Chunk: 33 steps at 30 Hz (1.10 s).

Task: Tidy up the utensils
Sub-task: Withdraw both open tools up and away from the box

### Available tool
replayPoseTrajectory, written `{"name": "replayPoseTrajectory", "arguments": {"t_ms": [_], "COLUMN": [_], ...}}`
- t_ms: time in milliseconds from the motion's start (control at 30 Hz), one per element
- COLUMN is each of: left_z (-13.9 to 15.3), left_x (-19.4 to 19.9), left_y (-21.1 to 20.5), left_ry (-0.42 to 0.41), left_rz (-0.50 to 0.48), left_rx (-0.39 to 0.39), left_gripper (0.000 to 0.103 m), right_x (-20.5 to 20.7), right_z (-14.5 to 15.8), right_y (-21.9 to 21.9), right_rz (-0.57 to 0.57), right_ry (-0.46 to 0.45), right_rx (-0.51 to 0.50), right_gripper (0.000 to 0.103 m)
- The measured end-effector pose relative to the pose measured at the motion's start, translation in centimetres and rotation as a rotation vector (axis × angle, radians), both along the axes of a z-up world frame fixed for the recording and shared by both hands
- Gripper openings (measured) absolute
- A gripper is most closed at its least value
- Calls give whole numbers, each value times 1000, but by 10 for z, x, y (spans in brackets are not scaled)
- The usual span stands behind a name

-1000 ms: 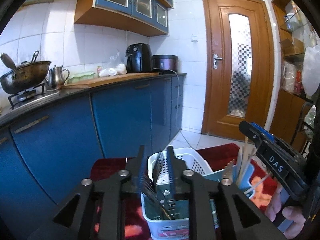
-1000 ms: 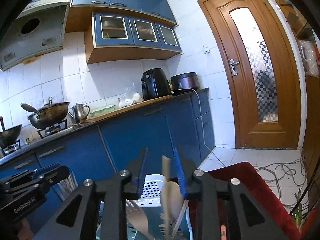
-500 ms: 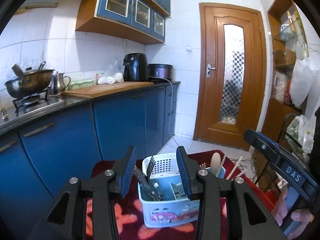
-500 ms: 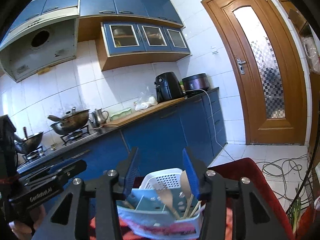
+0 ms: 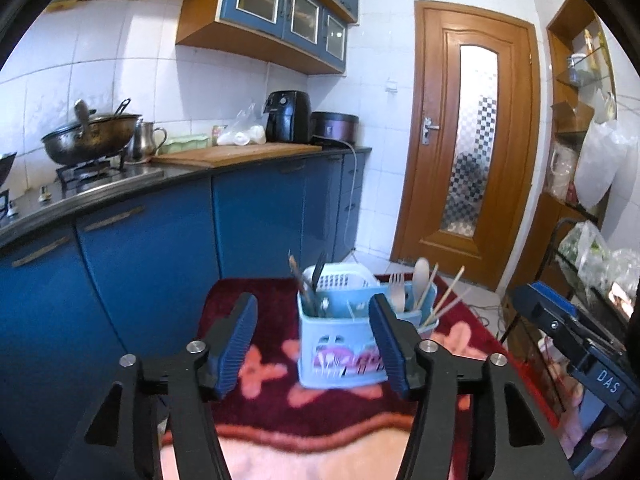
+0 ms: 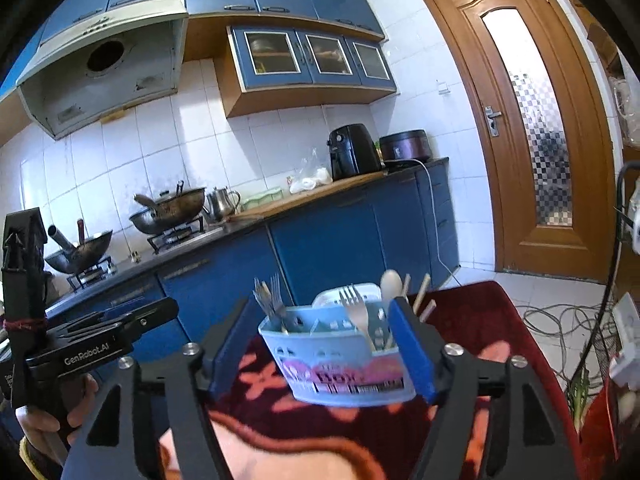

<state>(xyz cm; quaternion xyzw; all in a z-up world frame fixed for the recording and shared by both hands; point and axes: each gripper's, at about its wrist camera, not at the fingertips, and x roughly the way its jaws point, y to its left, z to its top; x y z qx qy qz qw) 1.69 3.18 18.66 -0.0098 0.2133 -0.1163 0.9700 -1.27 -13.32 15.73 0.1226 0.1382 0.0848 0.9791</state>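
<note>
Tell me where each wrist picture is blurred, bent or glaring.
Left wrist view: the blue utensil caddy and the red floral cloth are smeared soft, while the door stays fairly sharp; the fisheye bows the counter and darkens the corners. Right wrist view: the caddy's label is blurred, the wall tiles glare white, and the door frame curves.

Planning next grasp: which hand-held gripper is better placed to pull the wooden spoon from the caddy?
Right, probably. The right hand-held gripper is open and the wooden spoon stands just above its right finger. The left hand-held gripper sits further left of it.
</note>
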Motion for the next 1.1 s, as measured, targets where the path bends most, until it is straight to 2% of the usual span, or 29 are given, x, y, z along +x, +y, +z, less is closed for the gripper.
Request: {"name": "replayPoseTrajectory", "arguments": {"t_ms": [100,167,333,667,900,1100], "left_z": [-15,-27,-52,-102,-128,-138], "left_x": [-9,-14,-18,-5,7,10], "left_y": [0,-2,-5,-12,-16,-20], "left_ry": [12,22,51,85,137,142], "left_rz": [11,18,23,64,69,67], "left_rx": [19,28,10,-4,-7,17], "left_gripper": [68,69,69,69,69,69], "right_x": [-7,-10,-13,-10,-8,-3], "right_z": [-15,-25,-54,-103,-119,-131], "right_y": [2,4,6,-9,-6,-8], "right_rz": [-10,-15,-34,-99,-111,-114], "right_ry": [21,40,84,146,156,188], "right_rx": [-16,-38,-93,-82,-108,-93], "right_gripper": [87,90,90,93,96,96]}}
